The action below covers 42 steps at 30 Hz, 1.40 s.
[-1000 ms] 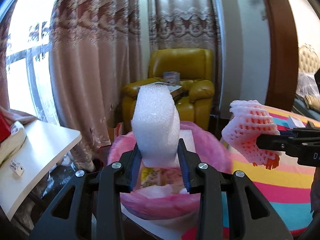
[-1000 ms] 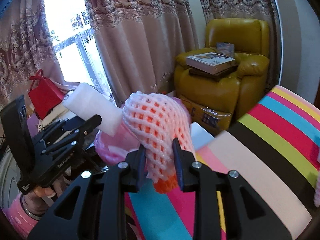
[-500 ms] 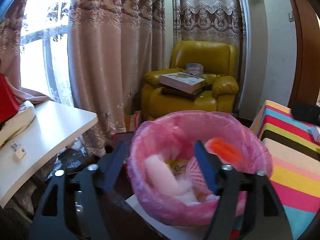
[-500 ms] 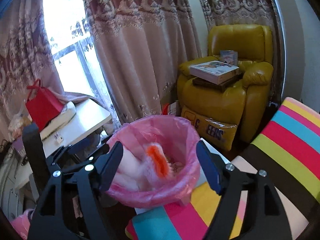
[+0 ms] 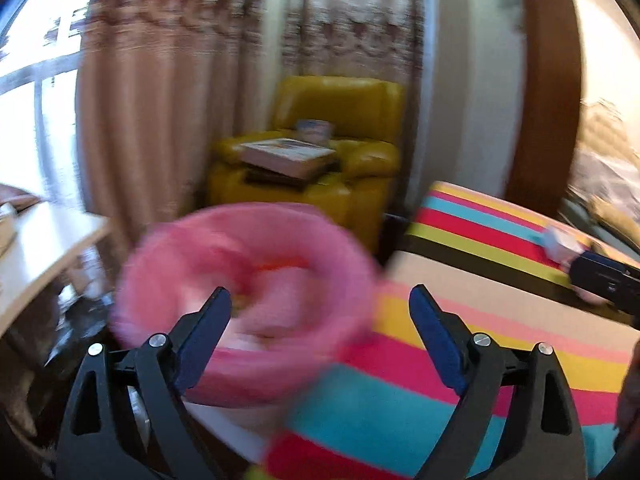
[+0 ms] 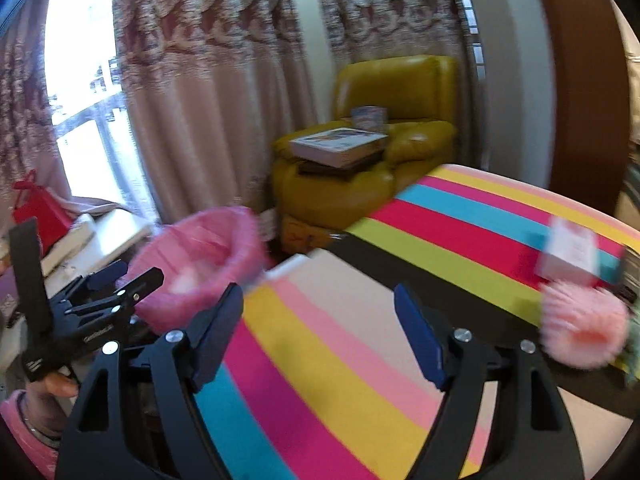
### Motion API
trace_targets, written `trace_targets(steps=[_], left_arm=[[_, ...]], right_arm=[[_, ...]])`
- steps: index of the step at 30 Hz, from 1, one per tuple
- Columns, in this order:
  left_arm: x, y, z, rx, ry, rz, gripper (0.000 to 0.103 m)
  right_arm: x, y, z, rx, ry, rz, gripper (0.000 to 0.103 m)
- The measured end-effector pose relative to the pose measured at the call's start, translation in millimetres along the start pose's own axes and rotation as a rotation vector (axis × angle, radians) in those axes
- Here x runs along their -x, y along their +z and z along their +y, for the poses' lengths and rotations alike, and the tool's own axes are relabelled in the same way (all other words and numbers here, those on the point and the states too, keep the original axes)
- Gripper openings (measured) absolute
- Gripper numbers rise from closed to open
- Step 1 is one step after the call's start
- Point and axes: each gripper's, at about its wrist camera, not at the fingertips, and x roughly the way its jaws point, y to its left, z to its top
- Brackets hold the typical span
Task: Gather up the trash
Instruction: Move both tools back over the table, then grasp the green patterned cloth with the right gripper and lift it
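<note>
both claws are spread wide with nothing in them. left claw [image 5: 320, 312] sits at the bottom of its view, right claw [image 6: 318, 320] low center over the striped table [image 6: 360, 344]. a pink foam fruit net [image 6: 582, 324] lies at the right edge. further back, the pink-lined trash bin [image 5: 248, 300] sits blurry left of center, holding pale scraps. yellow armchair [image 6: 384, 152] behind.

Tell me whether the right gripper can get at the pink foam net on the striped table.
Probably yes: the right gripper is open and empty, and the pink foam net lies on the striped table just to its right, nothing between.
</note>
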Motion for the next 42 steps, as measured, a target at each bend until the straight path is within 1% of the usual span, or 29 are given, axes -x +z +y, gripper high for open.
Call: trace_targets(steps=[1,4,7,10,13,15,17,19,21,22,24,27,28,30,31,32,33,35,37,39,42], left_arm=[[-2.0,-2.8,-25.0,-0.041,-0.051,0.015,0.084],[-4.7,-12.2,-77.4,-0.116,-0.155,0.042,0.084],[-8.4,-20.7,-121.2,-0.161,-0.238,0.063,0.084],[-13.5,-28.9,-153.7,-0.186,-0.269,0.069,0.084],[-20.3,-32.8,-182.6,-0.166,-0.315,0.085,0.084],[-25.1,-34.7,-193.4,-0.172,-0.314,0.091,0.084],[-28.0,-36.7,-204.9,-0.204,-0.300,0.101,0.084],[-28.7,-37.9,-206.3,-0.200,-0.309,0.103,0.084],[-34.4,-33.2,-199.6,-0.185,-0.309,0.112,0.084],[-35.0,-33.7,-197.7,-0.174,-0.305,0.118,0.084],[-36.2,-33.4,-196.3,-0.165,-0.305,0.124,0.084],[-35.9,-34.1,-200.2,-0.197,-0.310,0.129,0.084],[-36.3,-35.1,-203.3,-0.216,-0.316,0.134,0.084],[-36.8,-35.6,-204.8,-0.224,-0.318,0.138,0.084],[-36.7,-35.4,-203.4,-0.221,-0.320,0.139,0.084],[-37.5,-35.1,-201.3,-0.211,-0.323,0.143,0.084],[-38.4,-34.8,-199.4,-0.199,-0.326,0.147,0.084],[-39.5,-34.0,-195.4,-0.176,-0.333,0.149,0.084],[-40.2,-33.7,-194.0,-0.166,-0.334,0.150,0.084],[-39.8,-34.3,-194.4,-0.170,-0.334,0.151,0.084],[-39.2,-34.3,-196.3,-0.180,-0.328,0.150,0.084]], right_arm=[[7.6,-4.9,-13.0,-0.010,-0.035,-0.004,0.076],[29.0,-16.3,-50.6,-0.055,-0.119,-0.020,0.076],[53.3,-25.1,-94.3,-0.133,-0.191,-0.049,0.076],[74.7,-33.9,-139.3,-0.233,-0.275,-0.071,0.076],[87.6,-44.0,-178.1,-0.320,-0.349,-0.063,0.076],[89.6,-49.2,-195.7,-0.344,-0.386,-0.046,0.076],[87.6,-55.3,-211.4,-0.363,-0.412,-0.029,0.076],[81.8,-59.5,-225.0,-0.382,-0.423,-0.006,0.076],[72.8,-60.5,-232.2,-0.396,-0.435,0.024,0.076],[66.0,-58.5,-235.6,-0.398,-0.439,0.043,0.073],[55.6,-50.8,-237.2,-0.388,-0.458,0.051,0.072],[39.3,-43.0,-239.6,-0.383,-0.480,0.082,0.072],[32.1,-40.9,-240.8,-0.382,-0.487,0.105,0.070],[22.6,-37.4,-238.9,-0.373,-0.495,0.139,0.056],[19.3,-37.3,-238.3,-0.364,-0.491,0.154,0.051],[18.4,-38.0,-237.5,-0.362,-0.483,0.159,0.041],[19.1,-38.6,-236.2,-0.363,-0.477,0.158,0.036],[27.6,-42.5,-230.3,-0.368,-0.450,0.131,0.030],[36.9,-46.9,-226.7,-0.374,-0.421,0.101,0.028],[49.2,-54.4,-222.0,-0.374,-0.407,0.084,0.027],[63.9,-61.0,-216.7,-0.354,-0.412,0.076,0.027]])
